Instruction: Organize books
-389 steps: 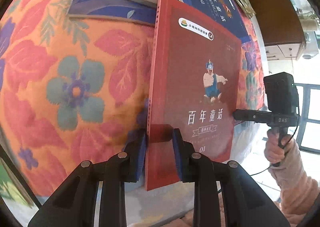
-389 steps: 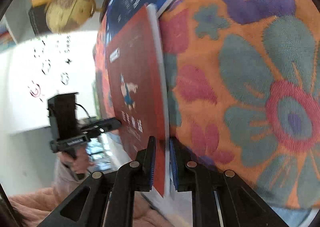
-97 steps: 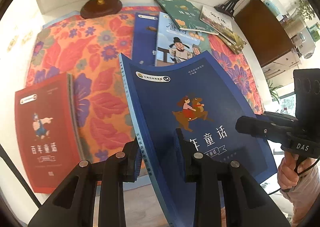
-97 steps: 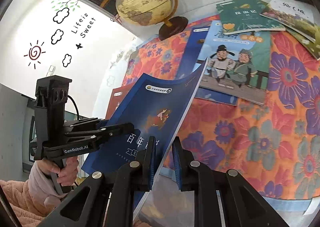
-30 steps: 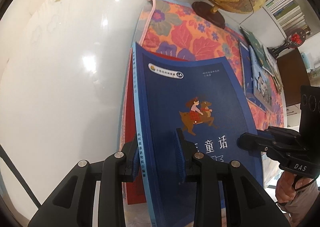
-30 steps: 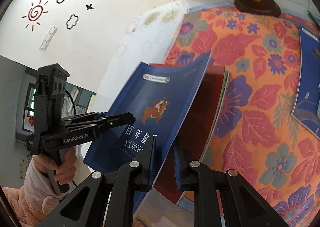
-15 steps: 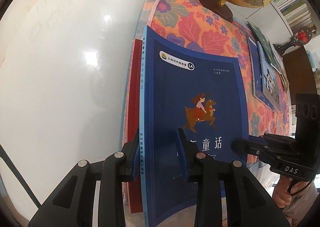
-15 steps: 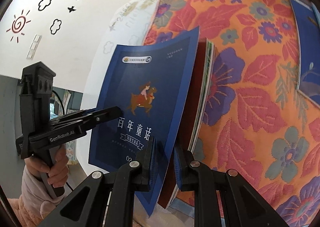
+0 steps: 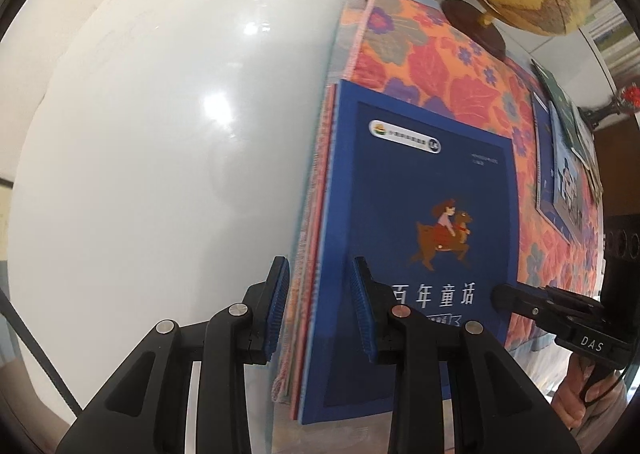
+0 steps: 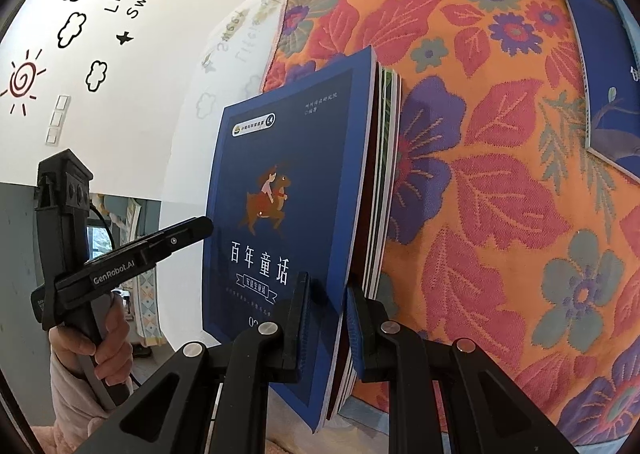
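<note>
Blue book [image 10: 288, 190] lies between both tongs: right tongs [image 10: 328, 318] pinch it, left tongs [image 9: 320, 310] straddle its spine, slack.

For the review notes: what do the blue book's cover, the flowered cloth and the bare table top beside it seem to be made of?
Blue book: thin card or heavy paper cover with a smooth matte look; it shows printed art and a slim page edge.
Flowered cloth: woven fabric, probably cotton; the weave texture shows, and a stitched hem.
Table top: white and glossy, perhaps glass or lacquer; it mirrors lamp glare.
</note>
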Demonstrator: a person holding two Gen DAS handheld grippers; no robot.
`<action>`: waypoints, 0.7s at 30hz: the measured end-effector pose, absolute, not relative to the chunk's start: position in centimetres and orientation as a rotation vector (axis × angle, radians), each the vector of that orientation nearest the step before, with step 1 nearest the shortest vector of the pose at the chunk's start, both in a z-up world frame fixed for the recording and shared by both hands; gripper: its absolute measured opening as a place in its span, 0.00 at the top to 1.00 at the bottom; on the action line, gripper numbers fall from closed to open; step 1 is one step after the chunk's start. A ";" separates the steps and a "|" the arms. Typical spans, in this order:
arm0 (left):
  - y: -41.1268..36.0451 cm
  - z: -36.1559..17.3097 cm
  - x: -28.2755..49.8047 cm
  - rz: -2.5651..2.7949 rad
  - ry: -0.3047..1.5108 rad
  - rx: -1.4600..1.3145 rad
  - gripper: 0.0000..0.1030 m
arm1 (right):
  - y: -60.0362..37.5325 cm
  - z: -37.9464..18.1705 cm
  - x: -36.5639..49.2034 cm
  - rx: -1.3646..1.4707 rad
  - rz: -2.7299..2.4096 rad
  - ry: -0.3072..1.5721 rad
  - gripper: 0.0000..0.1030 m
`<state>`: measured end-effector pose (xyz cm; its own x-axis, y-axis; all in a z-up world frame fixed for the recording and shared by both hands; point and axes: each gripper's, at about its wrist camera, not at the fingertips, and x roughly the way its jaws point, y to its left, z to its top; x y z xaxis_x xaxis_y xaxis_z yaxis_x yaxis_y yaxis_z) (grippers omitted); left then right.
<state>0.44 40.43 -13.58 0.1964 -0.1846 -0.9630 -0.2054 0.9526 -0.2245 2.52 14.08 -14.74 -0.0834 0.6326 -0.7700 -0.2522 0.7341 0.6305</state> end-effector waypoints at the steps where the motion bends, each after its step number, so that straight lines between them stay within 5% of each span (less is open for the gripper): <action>1: 40.5 -13.6 0.4 0.018 1.381 -0.337 0.72 | 14.1 -14.8 2.5 0.331 0.754 1.484 0.83; 21: 37.4 -9.5 0.8 0.021 1.291 -0.296 0.71 | 9.1 -12.6 3.7 0.378 0.692 1.445 0.83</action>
<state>0.75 37.40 -9.54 0.2810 -0.1494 -0.9480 -0.1798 0.9621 -0.2049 3.68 9.11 -12.64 -0.0190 0.6357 -0.7717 -0.2024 0.7534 0.6256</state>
